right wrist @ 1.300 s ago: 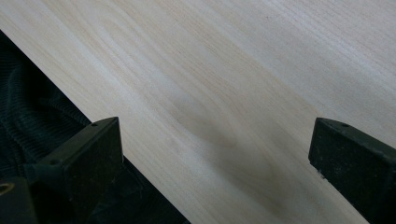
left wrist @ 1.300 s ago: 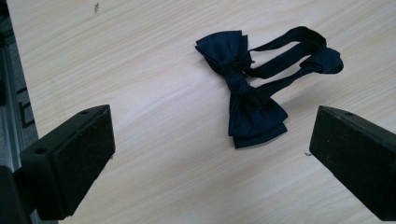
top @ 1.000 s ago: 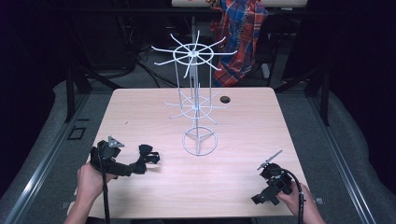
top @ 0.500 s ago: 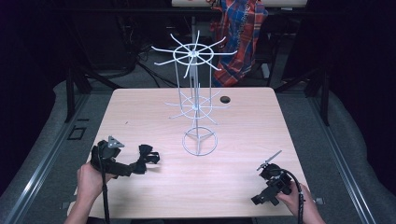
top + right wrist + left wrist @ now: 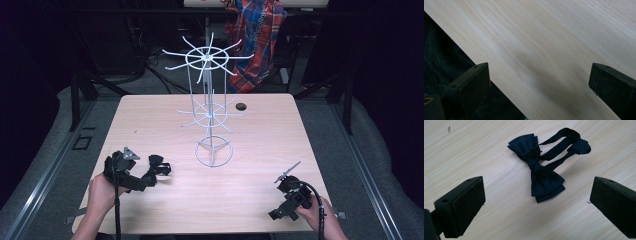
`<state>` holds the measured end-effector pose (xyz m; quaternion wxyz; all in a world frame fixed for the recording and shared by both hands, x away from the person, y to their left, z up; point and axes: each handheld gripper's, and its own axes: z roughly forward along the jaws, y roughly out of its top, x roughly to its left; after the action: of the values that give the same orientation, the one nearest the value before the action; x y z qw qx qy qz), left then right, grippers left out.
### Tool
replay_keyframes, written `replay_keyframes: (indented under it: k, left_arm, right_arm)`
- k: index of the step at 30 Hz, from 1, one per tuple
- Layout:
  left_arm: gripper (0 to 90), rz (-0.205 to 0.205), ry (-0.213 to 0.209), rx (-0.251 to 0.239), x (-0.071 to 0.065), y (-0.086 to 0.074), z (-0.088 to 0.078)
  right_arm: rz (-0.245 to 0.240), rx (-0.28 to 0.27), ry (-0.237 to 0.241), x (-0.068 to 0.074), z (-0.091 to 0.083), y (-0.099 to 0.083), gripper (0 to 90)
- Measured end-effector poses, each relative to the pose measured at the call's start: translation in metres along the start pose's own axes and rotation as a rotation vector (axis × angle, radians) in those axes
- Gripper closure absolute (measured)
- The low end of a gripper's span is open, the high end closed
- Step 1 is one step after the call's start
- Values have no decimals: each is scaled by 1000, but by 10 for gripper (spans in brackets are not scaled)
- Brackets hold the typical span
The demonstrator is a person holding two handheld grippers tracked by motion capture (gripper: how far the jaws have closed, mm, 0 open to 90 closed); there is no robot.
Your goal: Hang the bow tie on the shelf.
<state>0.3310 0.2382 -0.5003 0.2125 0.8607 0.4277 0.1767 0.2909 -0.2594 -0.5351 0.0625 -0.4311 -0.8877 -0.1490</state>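
Note:
A dark navy bow tie [image 5: 541, 167] with a looped strap lies flat on the light wooden table [image 5: 260, 135]; in the high view the bow tie [image 5: 156, 166] sits near the front left. My left gripper [image 5: 536, 202] hangs just above and short of it, jaws wide apart with nothing between them; in the high view my left gripper [image 5: 145, 175] is held in a hand by the table's left front corner. My right gripper [image 5: 539, 87] stands open over bare wood at the table's front edge; the high view has my right gripper [image 5: 275, 214] at the front right.
A white wire display stand [image 5: 210, 107] with spoked arms at two levels rises from a ring base [image 5: 213, 152] at mid-table. A small dark round hole [image 5: 241, 106] marks the far side. A plaid cloth [image 5: 255, 40] hangs behind the table. Dark fabric [image 5: 441, 62] lies below the front edge.

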Motion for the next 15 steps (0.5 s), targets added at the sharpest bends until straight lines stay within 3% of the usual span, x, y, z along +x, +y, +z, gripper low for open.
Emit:
replay_keyframes:
  k: [3,4,8,9,13,14,15]
  left_arm:
    - [1,0,-2,5,-2,1,2]
    - [1,3,-2,6,-3,2,2]
    - [1,21,4,10,-7,5,3]
    - [1,21,4,10,-7,5,3]
    - [0,10,-10,7,-11,8,6]
    - [0,13,-16,10,-12,8,7]
    - [0,17,-15,12,-13,8,9]
  right_arm:
    - [2,-2,16,0,0,0,33]
    - [-11,13,-5,0,-2,1,33]
    - [-16,20,-16,0,-2,0,33]
    - [-4,0,3,1,-2,0,33]
    - [2,10,-2,0,-2,-1,33]
    - [48,-49,16,3,2,-3,34]
    - [-9,6,-6,0,-1,0,34]
